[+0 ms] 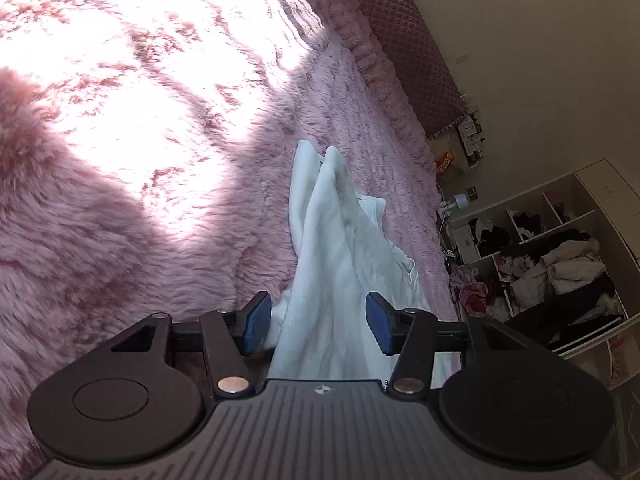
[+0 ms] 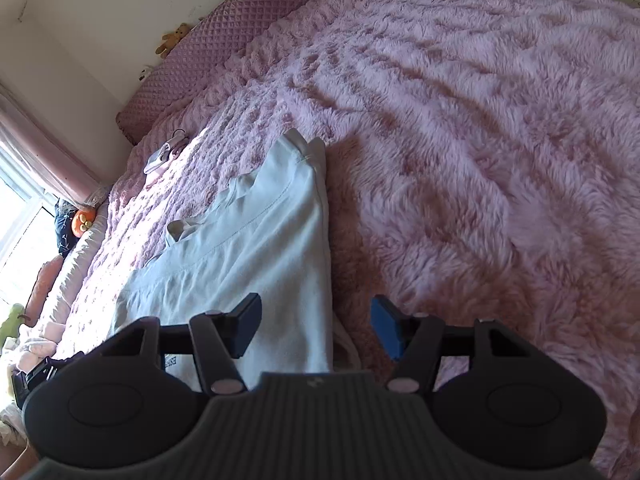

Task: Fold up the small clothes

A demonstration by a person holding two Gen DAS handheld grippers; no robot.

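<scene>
Colour record — bed area

White garment (image 2: 256,240) with a faint line of stitching; pink long-pile blanket (image 2: 480,140), bleached near white in sunlit patches (image 1: 140,80). Headboard (image 2: 224,40) dusty rose, diamond-quilted. Both grippers black with blue pads (image 1: 256,320) — ribbed grey housing. Tan toy bear (image 2: 174,38); white shelves (image 1: 560,240) holding dark, cream and pink clothing.

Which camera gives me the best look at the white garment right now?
Right wrist view: the white garment lies mostly flat on the pink blanket, seams and folded edge visible. Left wrist view shows only a bunched, narrow ridge.
</scene>
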